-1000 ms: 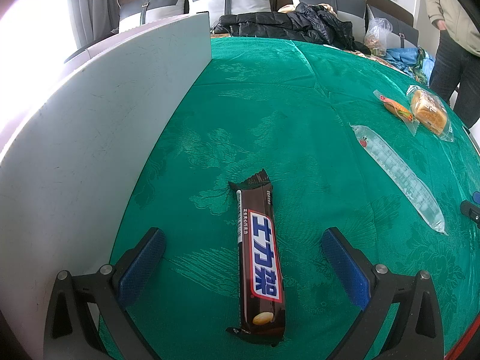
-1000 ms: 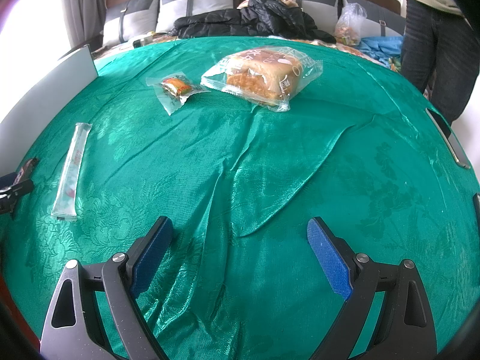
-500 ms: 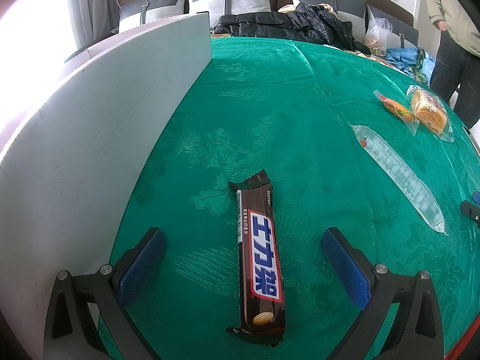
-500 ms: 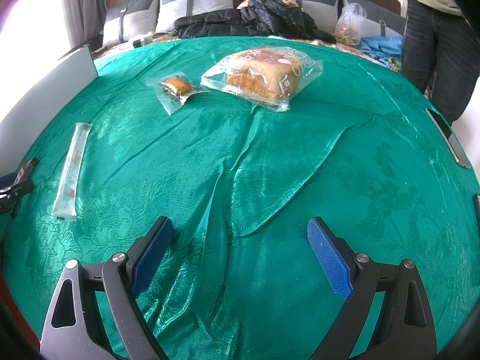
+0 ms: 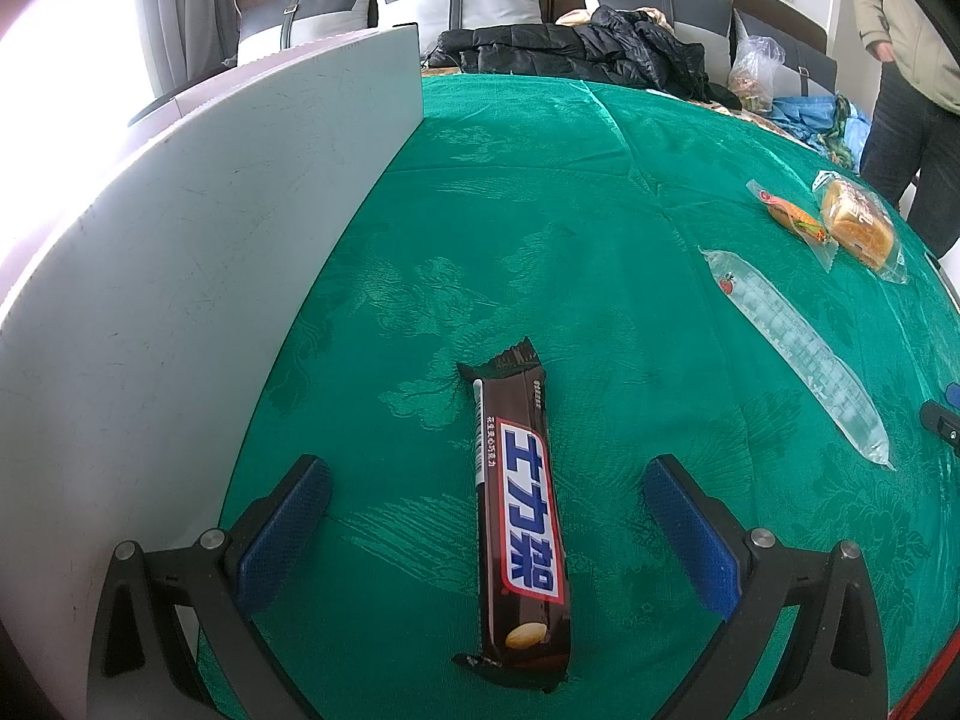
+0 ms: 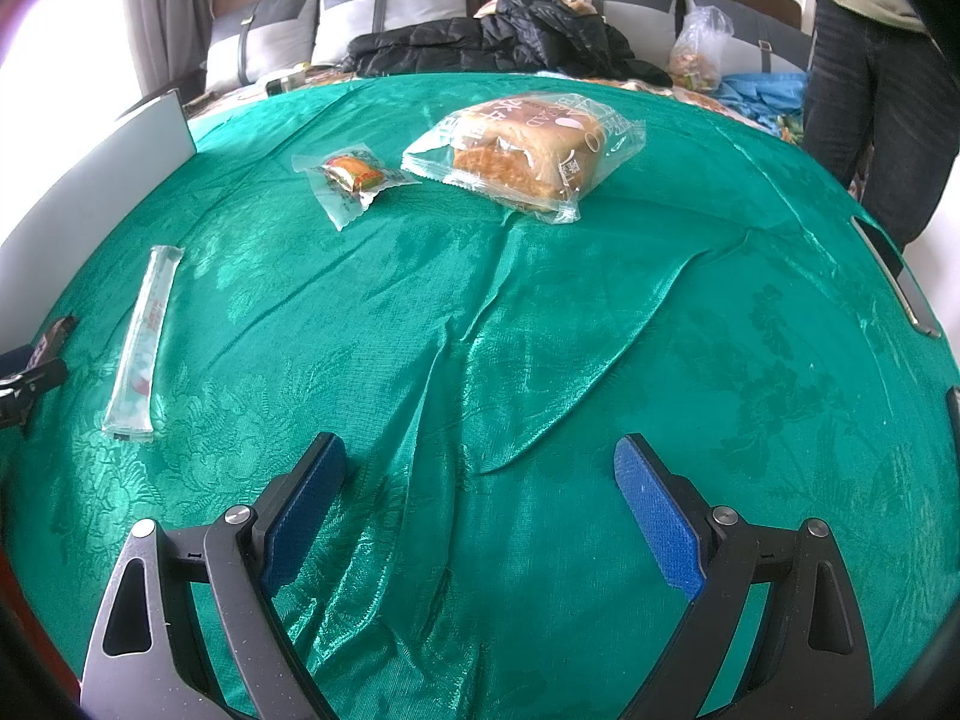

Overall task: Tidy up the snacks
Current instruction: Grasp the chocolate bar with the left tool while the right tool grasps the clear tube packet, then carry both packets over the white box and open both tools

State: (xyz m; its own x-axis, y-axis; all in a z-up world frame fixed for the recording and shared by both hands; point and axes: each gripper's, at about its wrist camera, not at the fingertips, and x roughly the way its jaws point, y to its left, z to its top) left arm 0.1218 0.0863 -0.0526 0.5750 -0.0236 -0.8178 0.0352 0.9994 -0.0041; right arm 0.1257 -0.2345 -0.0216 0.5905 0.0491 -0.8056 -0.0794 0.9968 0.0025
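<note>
At the far left a tall, flat grey-white board (image 5: 180, 252) stands upright along the edge of the green patterned cloth-covered surface (image 5: 510, 228). The left gripper (image 5: 480, 516) sits just beside it, jaws spread wide and empty, with the dark brown foil-wrapped chocolate bar (image 5: 519, 516) lying lengthwise between them, touching neither pad. Closing across the slick wrapper could squirt or twist the bar, and the left finger has little room before it would scrape the board.

Rightward lie the long clear plastic tube of sweets (image 6: 141, 354), the small clear-wrapped snack with orange filling (image 6: 354, 174) and the bagged square bread loaf (image 6: 522, 150), all well apart. The right gripper (image 6: 480, 504) hovers wide open, holding nothing, over loose cloth folds that a dragging pad could bunch and shift the packets. The surface's right rim curves away near a standing person (image 6: 870, 78); how close is hard to judge through the fisheye.
</note>
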